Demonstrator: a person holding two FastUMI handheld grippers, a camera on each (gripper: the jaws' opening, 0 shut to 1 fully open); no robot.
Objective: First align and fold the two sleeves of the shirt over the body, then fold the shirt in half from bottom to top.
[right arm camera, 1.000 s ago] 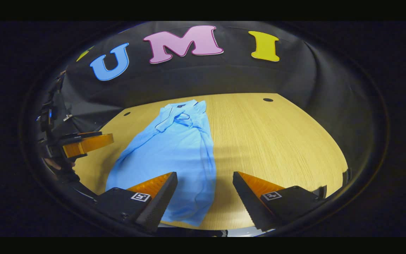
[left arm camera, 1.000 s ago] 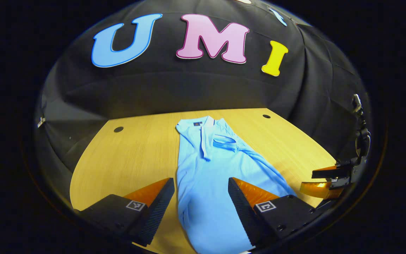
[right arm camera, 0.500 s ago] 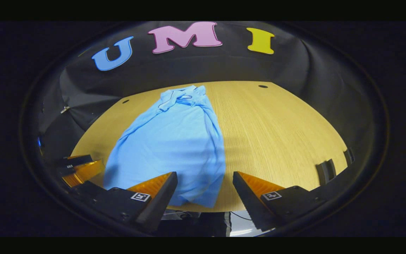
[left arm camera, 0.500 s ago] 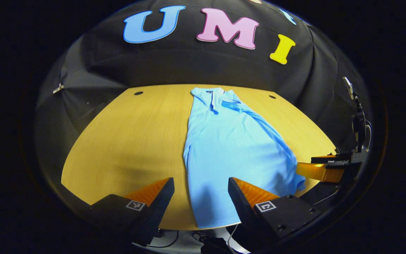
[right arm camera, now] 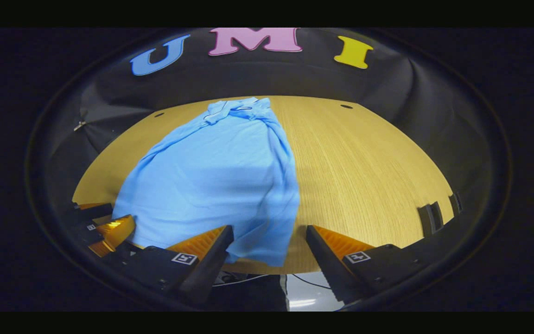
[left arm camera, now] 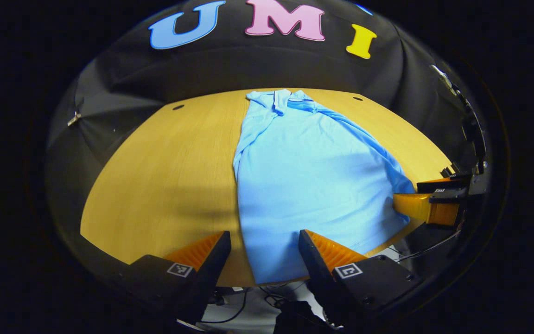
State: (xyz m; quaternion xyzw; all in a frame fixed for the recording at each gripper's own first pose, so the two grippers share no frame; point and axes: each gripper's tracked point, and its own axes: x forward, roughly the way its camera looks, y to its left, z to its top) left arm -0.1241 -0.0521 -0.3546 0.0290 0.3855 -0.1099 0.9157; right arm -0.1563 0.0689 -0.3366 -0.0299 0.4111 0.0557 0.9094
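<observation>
A light blue polo shirt point(left arm camera: 308, 176) lies flat on the wooden table point(left arm camera: 155, 176), collar at the far end, both sleeves folded in over the body. In the right gripper view the same shirt point(right arm camera: 216, 176) reaches from the far edge to the near edge of the table point(right arm camera: 364, 167). My left gripper point(left arm camera: 264, 253) is open above the shirt's bottom left corner at the near edge, nothing between its fingers. My right gripper point(right arm camera: 269, 248) is open over the bottom right corner. The right gripper point(left arm camera: 422, 206) also shows beside the shirt's hem in the left gripper view; the left gripper point(right arm camera: 109, 229) appears at the hem's other side.
Black cloth walls surround the table on three sides. Small round holes point(left arm camera: 178, 107) point(left arm camera: 358, 99) sit near the table's far corners. Below the near edge, cables point(left arm camera: 230, 311) and floor show. Bare wood lies on both sides of the shirt.
Both grippers have drawn back toward the near table edge and risen, so the shirt's bottom hem and the floor beyond now show. Both stayed open; the shirt has not moved.
</observation>
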